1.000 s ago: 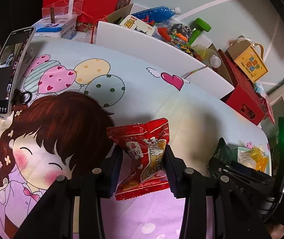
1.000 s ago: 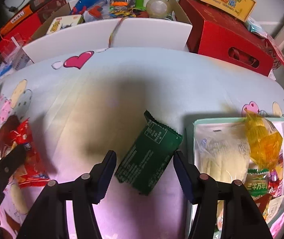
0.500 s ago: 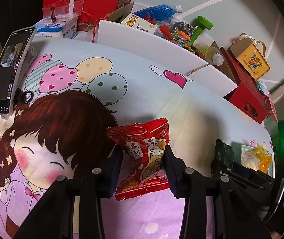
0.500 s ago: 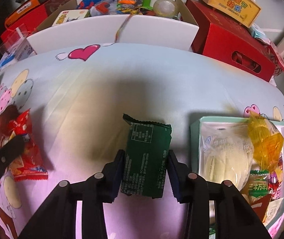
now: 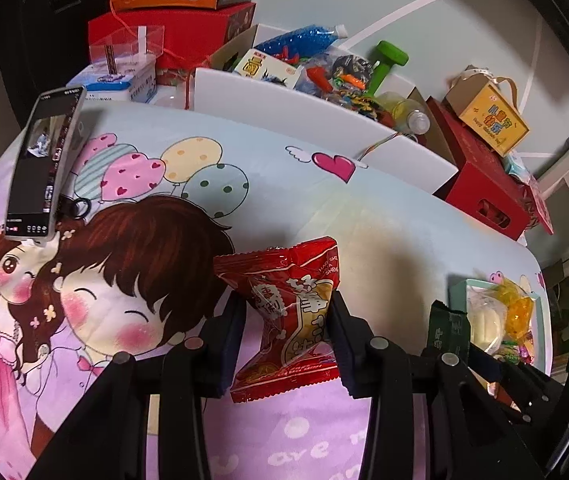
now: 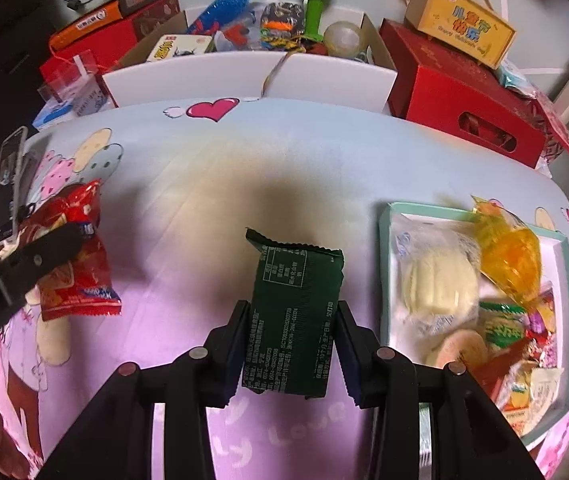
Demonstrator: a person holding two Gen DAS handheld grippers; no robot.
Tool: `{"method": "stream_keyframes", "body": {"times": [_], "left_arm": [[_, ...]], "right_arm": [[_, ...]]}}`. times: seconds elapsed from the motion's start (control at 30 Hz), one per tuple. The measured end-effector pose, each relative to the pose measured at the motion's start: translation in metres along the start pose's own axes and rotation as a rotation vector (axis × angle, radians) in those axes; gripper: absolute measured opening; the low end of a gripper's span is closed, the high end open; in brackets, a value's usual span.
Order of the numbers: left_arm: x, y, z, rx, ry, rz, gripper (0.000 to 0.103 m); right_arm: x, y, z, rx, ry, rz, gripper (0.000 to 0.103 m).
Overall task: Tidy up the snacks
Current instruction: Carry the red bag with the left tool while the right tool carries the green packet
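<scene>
Pinching: left gripper (image 5: 286,322) on red packet (image 5: 290,312), right gripper (image 6: 289,322) on green packet (image 6: 294,316).

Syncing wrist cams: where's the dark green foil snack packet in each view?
Left wrist: dark green foil snack packet at lower right, beside the pale green tray.
Right wrist: bottom centre, clamped in the right tongs.
Shared landmark: pink winged heart print.

**Occluded and cropped regions**

The tray (image 6: 386,264) was cut off near the lower right picture edge, its packets blurred. The left gripper (image 6: 36,264) hid part of the red packet (image 6: 84,276). The phone (image 5: 42,160) screen was too small to read.
</scene>
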State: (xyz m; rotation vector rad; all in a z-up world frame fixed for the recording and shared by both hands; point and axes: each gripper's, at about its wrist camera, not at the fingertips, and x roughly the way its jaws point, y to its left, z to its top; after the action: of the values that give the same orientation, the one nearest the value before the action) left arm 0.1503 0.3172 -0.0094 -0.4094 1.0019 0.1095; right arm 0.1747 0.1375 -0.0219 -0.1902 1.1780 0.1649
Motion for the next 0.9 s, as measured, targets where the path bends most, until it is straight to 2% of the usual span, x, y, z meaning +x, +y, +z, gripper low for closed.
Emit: {"method": "stream_keyframes", "body": {"times": [0.63, 0.9], "left_arm": [[-0.038, -0.002, -0.033, -0.016, -0.027, -0.020, 0.042], [-0.052, -0.016, -0.036, 0.025, -0.057, -0.028, 0.042]], "right_arm": [[-0.036, -0.023, -0.066, 0.139, -0.083, 0.022, 0.044], [-0.055, -0.040, -0.076, 0.173, -0.138, 0.000, 0.044]]}}
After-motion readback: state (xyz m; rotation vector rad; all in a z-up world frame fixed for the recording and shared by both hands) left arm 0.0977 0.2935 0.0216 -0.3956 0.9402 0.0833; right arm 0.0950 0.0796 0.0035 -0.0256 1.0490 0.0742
